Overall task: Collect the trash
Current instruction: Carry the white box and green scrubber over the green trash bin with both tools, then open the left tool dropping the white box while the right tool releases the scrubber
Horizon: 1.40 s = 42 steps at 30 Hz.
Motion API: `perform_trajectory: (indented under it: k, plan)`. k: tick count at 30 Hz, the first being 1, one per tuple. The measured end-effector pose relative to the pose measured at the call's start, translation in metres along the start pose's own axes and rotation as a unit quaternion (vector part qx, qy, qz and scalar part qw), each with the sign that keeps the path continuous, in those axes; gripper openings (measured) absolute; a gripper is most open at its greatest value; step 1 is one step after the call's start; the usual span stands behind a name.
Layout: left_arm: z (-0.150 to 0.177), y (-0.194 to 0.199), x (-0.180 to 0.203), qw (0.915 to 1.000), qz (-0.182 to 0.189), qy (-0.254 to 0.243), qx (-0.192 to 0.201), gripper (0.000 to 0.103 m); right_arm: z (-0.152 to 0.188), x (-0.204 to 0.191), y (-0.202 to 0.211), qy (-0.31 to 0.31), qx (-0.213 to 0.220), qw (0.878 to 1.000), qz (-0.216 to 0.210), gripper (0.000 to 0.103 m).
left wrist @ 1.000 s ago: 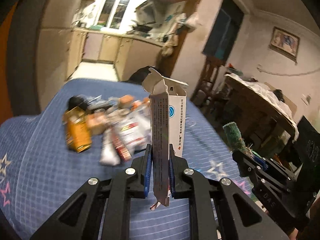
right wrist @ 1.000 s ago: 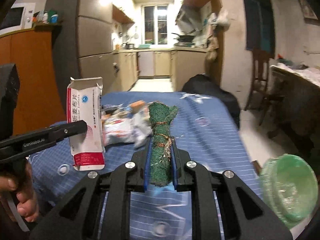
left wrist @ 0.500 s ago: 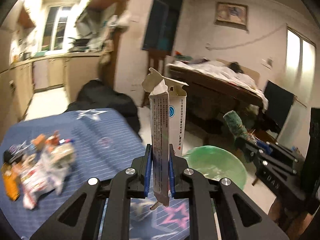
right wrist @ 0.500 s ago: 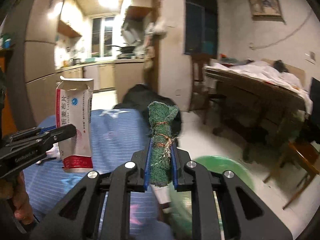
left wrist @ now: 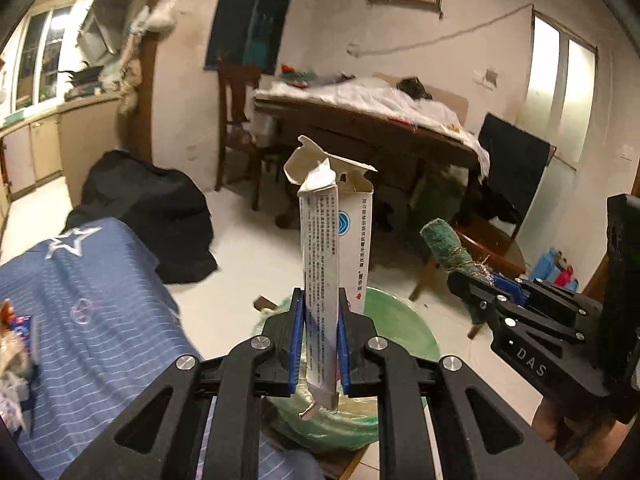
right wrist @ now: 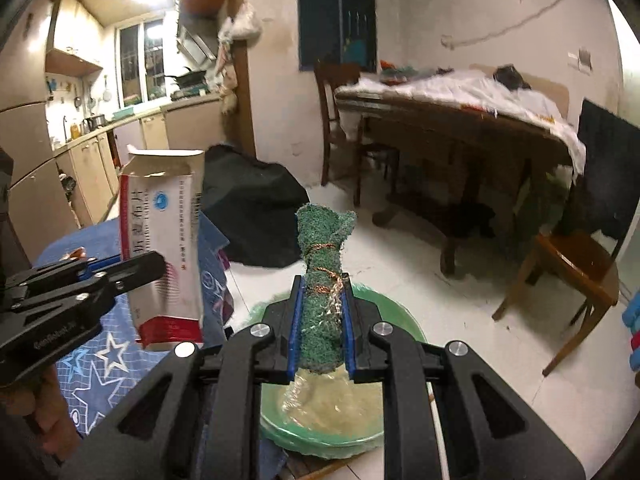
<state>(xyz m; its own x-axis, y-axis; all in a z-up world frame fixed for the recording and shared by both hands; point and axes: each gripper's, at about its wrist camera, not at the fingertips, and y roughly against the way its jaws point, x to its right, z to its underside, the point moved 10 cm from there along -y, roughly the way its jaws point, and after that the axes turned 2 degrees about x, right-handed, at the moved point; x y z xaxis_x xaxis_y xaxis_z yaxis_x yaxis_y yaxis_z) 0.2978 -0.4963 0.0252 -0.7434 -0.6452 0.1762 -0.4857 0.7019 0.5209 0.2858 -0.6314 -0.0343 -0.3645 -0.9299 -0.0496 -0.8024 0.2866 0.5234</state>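
My left gripper (left wrist: 319, 336) is shut on a flattened white medicine box (left wrist: 334, 252) with a torn open top; the same medicine box (right wrist: 164, 248) shows red print in the right wrist view. My right gripper (right wrist: 321, 328) is shut on a rolled green scouring pad (right wrist: 322, 264) tied with copper wire, and that scouring pad (left wrist: 446, 246) appears at the right of the left wrist view. Both grippers hang over a green plastic basin (right wrist: 396, 316) lined with a clear bag on the floor; the basin (left wrist: 400, 320) lies right below the box.
A table under a blue star-patterned cloth (left wrist: 80, 320) lies at the left, with leftover wrappers (left wrist: 16, 344) at its edge. A black bag (left wrist: 148, 216) sits on the white tiled floor. A wooden dining table (right wrist: 460, 120) and chairs (right wrist: 576, 264) stand to the right.
Both grippers have swung right, away from the trash pile on the blue table, and now hang over the green basin on the floor. Each still holds its item.
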Motion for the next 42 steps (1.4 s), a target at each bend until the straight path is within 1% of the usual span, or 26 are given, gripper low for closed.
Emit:
perform_trajectory:
  k: [3, 6, 8, 12, 14, 17, 24, 28, 31, 32, 34, 36, 38, 42]
  plan:
    - [0.003, -0.033, 0.002, 0.9994, 0.006, 0.004, -0.033, 0.015, 0.01, 0.012, -0.014, -0.012, -0.03, 0.999, -0.001, 0.015]
    - [0.007, -0.073, 0.006, 0.9971, 0.009, 0.012, -0.074, 0.016, 0.016, 0.022, -0.027, -0.027, -0.057, 0.998, -0.006, 0.015]
    - [0.01, -0.095, 0.006, 0.9954, 0.006, 0.013, -0.094, 0.016, 0.023, 0.026, -0.035, -0.036, -0.077, 0.996, -0.013, 0.015]
    - [0.014, -0.133, 0.01, 0.9918, 0.005, 0.02, -0.126, 0.016, 0.036, 0.036, -0.051, -0.05, -0.105, 0.993, -0.02, 0.015]
    - [0.02, -0.15, 0.011, 0.9898, 0.004, 0.018, -0.142, 0.016, 0.042, 0.037, -0.056, -0.047, -0.115, 0.992, -0.021, 0.015]
    - [0.026, -0.168, 0.015, 0.9878, -0.002, 0.017, -0.155, 0.016, 0.049, 0.036, -0.061, -0.049, -0.123, 0.991, -0.025, 0.015]
    - [0.046, -0.185, 0.013, 0.9843, -0.009, 0.021, -0.175, 0.016, 0.054, 0.038, -0.066, -0.057, -0.129, 0.989, -0.029, 0.015]
    - [0.054, -0.185, 0.01, 0.9831, -0.008, 0.023, -0.181, 0.017, 0.055, 0.039, -0.065, -0.058, -0.129, 0.989, -0.032, 0.016]
    - [0.06, -0.185, 0.006, 0.9825, -0.008, 0.026, -0.184, 0.017, 0.055, 0.04, -0.068, -0.058, -0.13, 0.989, -0.034, 0.018]
    - [0.061, -0.184, 0.003, 0.9825, -0.01, 0.026, -0.184, 0.019, 0.055, 0.041, -0.068, -0.06, -0.129, 0.989, -0.035, 0.019]
    - [0.062, -0.183, 0.0, 0.9825, -0.014, 0.03, -0.183, 0.025, 0.057, 0.041, -0.069, -0.062, -0.13, 0.989, -0.037, 0.026]
    - [0.063, -0.181, -0.002, 0.9827, -0.018, 0.031, -0.182, 0.03, 0.058, 0.043, -0.069, -0.064, -0.129, 0.989, -0.036, 0.027]
    - [0.065, -0.181, -0.004, 0.9828, -0.021, 0.031, -0.181, 0.032, 0.058, 0.045, -0.069, -0.067, -0.128, 0.989, -0.035, 0.03]
    - [0.067, -0.18, -0.006, 0.9823, -0.025, 0.035, -0.182, 0.033, 0.059, 0.048, -0.068, -0.073, -0.125, 0.989, -0.031, 0.031]
